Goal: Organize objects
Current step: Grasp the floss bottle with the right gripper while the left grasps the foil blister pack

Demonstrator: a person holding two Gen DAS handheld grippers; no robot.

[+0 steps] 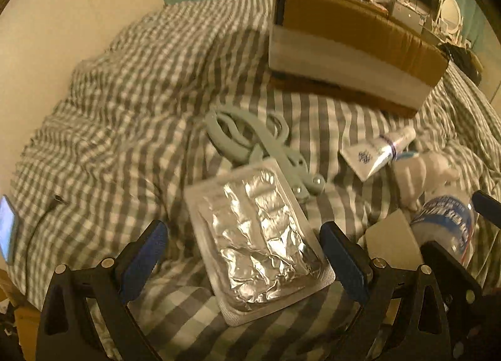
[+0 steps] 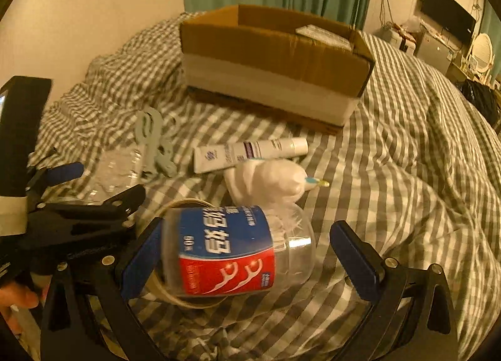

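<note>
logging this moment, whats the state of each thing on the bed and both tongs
left tongs: open, around the blister pack
blister pack: flat on the bed
right tongs: open, around the floss pick jar
floss pick jar: on its side
cardboard box: open-topped, something inside
tube: lying down, capped
scissors: lying flat
</note>
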